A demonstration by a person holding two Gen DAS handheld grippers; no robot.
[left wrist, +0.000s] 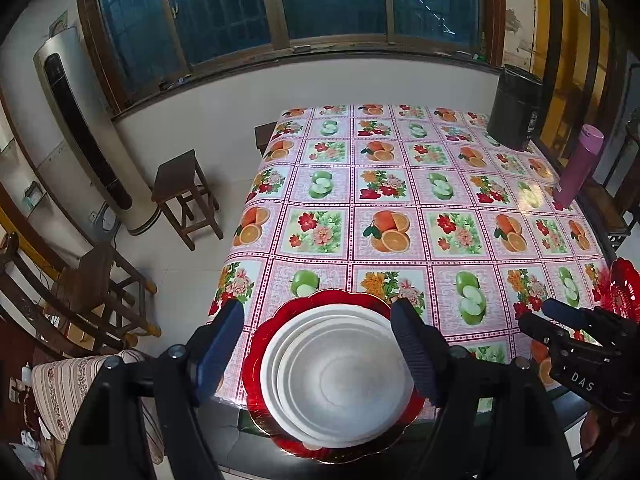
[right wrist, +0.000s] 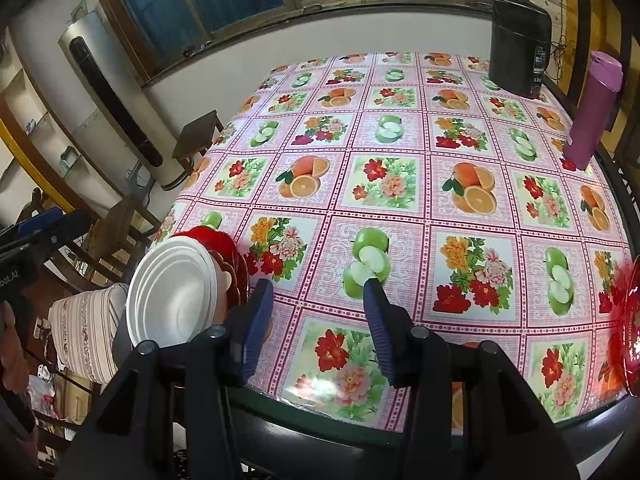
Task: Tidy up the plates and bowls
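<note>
Red plate (right wrist: 628, 320) cut off at right frame edge; red scalloped plate (left wrist: 262, 340) largely hidden beneath stacked white bowls (left wrist: 336, 376).

A bench (left wrist: 400, 184) wears a pink oilcloth of oranges, apples and flowers; a black appliance (left wrist: 516, 110) stands at its far right corner; a purple flask (left wrist: 580, 166) stands near the right edge; a wooden stool (left wrist: 182, 194) sits on the pale floor beside a tall white air conditioner (left wrist: 86, 132); dark windows (left wrist: 288, 4) span the wall.
</note>
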